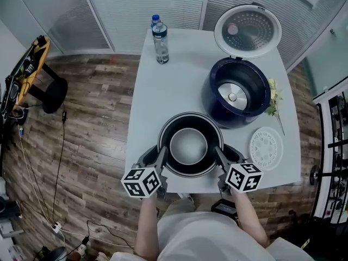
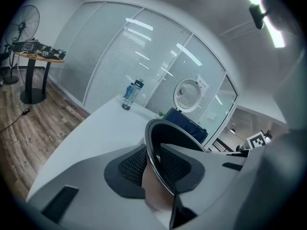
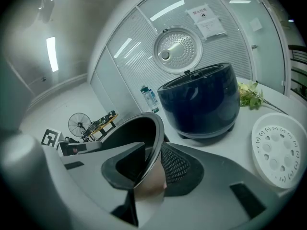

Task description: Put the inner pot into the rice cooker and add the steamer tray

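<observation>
The dark inner pot [image 1: 189, 145] with a shiny bottom stands on the white table [image 1: 168, 91] near its front edge. My left gripper [image 1: 161, 155] is shut on the pot's left rim [image 2: 158, 143], one pad inside and one outside. My right gripper [image 1: 218, 155] is shut on the right rim [image 3: 144, 143] in the same way. The dark blue rice cooker [image 1: 235, 94] stands behind and to the right, with its lid [image 1: 248, 30] up and its chamber bare. The round white steamer tray [image 1: 266, 148] lies flat on the table to the right of the pot.
A water bottle [image 1: 160, 39] stands at the table's far left corner. A sprig of flowers [image 1: 273, 99] lies to the right of the cooker. The steamer tray [image 3: 278, 150] is close to my right gripper [image 3: 153, 164]. Wooden floor with cables lies on the left.
</observation>
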